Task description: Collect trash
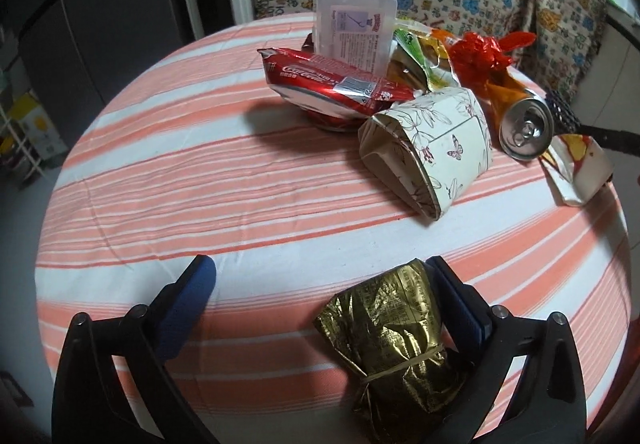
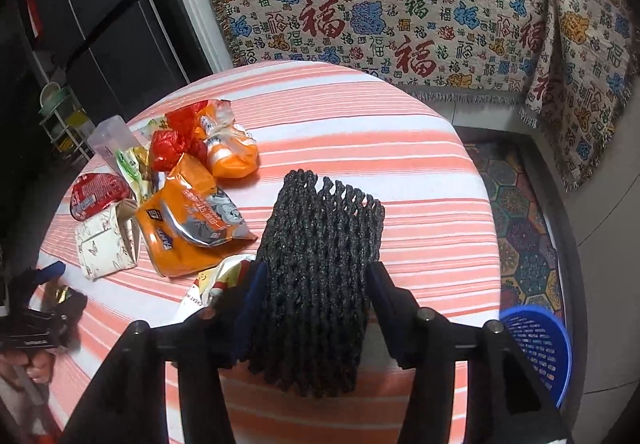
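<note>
Surface: round table point(image 1: 200, 180) under an orange-and-white striped cloth, patterned throw point(image 2: 400, 4) behind.
Left gripper point(image 1: 320, 272): jaws spread wide; gold foil packet point(image 1: 396, 336) lay against the right finger only, long axis toward 12 o'clock.
Right gripper point(image 2: 316, 272): clamped on black foam net point(image 2: 320, 276), its long axis toward 12 o'clock.
Pile: wrappers, flattened red can point(image 1: 332, 84), paper cup point(image 1: 432, 148) at 10 o'clock in the right wrist view.
Basket: blue basket point(image 2: 540, 344) at 4 o'clock, off the table.

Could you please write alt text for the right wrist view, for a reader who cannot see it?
The right gripper clamps a black foam net sleeve above a round table with an orange-striped cloth. Orange snack bags and other wrappers lie piled at left; a blue basket stands on the floor at lower right.
</note>
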The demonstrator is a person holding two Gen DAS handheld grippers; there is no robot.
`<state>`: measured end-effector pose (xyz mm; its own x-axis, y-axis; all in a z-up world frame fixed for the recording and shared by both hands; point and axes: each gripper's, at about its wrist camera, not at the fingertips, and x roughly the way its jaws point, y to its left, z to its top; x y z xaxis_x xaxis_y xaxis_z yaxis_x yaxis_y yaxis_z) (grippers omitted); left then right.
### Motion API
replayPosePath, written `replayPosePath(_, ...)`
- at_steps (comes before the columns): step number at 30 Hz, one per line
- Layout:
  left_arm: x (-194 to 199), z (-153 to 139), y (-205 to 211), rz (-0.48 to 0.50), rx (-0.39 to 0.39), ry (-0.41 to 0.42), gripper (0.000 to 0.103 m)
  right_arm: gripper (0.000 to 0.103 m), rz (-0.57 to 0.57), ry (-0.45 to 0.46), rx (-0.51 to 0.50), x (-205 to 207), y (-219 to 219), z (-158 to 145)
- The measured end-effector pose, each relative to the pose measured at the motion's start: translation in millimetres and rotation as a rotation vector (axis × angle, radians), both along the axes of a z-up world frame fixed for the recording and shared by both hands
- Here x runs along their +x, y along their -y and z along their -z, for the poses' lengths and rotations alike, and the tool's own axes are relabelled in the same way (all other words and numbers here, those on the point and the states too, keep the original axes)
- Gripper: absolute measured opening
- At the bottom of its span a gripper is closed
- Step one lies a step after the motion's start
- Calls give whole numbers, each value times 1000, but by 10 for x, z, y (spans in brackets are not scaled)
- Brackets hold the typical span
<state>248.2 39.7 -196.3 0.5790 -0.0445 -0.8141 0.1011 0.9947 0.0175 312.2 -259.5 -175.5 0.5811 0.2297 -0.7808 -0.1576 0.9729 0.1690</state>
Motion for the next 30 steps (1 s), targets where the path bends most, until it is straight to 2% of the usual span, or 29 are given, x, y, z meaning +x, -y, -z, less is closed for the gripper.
replayPosePath(6, -99, -36, -33, 25, -4, -32, 102, 55, 7, -3, 28, -50, 122, -75)
replayPosePath(9, -182, -173, -134, -1, -72, -6, 102, 55, -16, 20, 46, -99, 90, -85)
replayPosePath(12, -307, -323, -178, 27, -143, 1, 102, 55, -32, 20, 35, -152, 31, -45)
replayPosePath(14, -403, -344, -154, 44, -164, -3, 102, 55, -56, 5, 0, -189, -4, 3)
replayPosePath(17, -494, -263, -111, 63, -166, -30, 102, 55, -59, -25, -82, -247, -2, 96)
replayPosePath(22, -514, -185, -17, 74, -111, -37, 102, 55, -51, -5, -70, -377, 139, 12)
replayPosePath(25, -509, -161, -9, 65, -101, -35, 89, 55, -25, 27, -1, -394, 222, -139)
replayPosePath(27, -527, -145, 11, 70, -93, -37, 76, 55, -6, 47, 50, -350, 240, -233)
replayPosePath(28, -531, -132, 29, 71, -84, -37, 73, 55, 0, 49, 53, -318, 213, -236)
replayPosePath(30, -519, -99, 70, 67, -62, -27, 57, 55, 2, 43, 36, -219, 136, -181)
